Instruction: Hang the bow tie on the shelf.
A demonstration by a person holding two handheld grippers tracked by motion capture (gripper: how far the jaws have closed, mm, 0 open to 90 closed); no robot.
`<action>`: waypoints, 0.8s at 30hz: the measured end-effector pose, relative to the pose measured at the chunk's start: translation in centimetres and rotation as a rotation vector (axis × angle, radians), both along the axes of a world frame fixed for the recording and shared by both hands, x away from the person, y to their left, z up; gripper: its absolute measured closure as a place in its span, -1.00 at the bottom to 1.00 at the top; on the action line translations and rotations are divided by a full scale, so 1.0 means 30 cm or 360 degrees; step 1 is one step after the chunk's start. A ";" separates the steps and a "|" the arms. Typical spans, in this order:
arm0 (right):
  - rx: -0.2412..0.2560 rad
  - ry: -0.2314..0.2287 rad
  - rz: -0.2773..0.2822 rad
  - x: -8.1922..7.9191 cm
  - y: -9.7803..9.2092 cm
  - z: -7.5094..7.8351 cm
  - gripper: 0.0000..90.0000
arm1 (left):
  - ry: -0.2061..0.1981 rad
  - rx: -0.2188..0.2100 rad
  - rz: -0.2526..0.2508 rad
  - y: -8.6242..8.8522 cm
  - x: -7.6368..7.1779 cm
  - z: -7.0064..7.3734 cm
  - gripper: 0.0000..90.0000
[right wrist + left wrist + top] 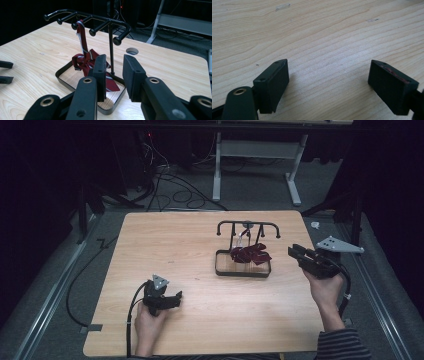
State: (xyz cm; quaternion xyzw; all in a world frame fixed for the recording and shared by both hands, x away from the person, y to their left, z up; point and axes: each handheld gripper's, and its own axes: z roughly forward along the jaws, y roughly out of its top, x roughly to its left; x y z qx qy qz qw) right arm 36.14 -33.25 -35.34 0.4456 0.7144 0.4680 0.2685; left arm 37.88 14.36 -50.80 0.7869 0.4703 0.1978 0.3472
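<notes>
High view: wood table (190, 245), black metal rack (247, 227) w/ a dark red tie (250, 254) piled in its tray. Left gripper (172, 299) lies low, right gripper (295, 252) beside the rack.

Left gripper view: jaws wide apart over bare wood.

Right gripper view: striped tie (85, 58) hangs from a hook; jaws a bit apart, empty.

left hand (148, 320) low at the near edge, gripping the left gripper (176, 297), jaws spread wide and pretty much flat over the wood, right hand (326, 290) out on the far right side, right gripper (292, 251) raised, jaws parted a little, nothing between them
</notes>
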 end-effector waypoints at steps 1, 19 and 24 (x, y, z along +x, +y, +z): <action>0.0002 -0.0001 0.0002 -0.004 -0.003 -0.002 0.65 | 0.0000 0.0000 0.0000 0.000 0.000 0.000 -0.61; 0.0078 0.0032 -0.0042 -0.076 -0.069 -0.082 0.65 | 0.0000 0.0000 0.0000 0.000 0.000 0.000 -0.61; 0.0058 0.0051 -0.0030 -0.084 -0.065 -0.106 0.64 | 0.0000 0.0000 0.0000 0.000 0.000 0.000 -0.61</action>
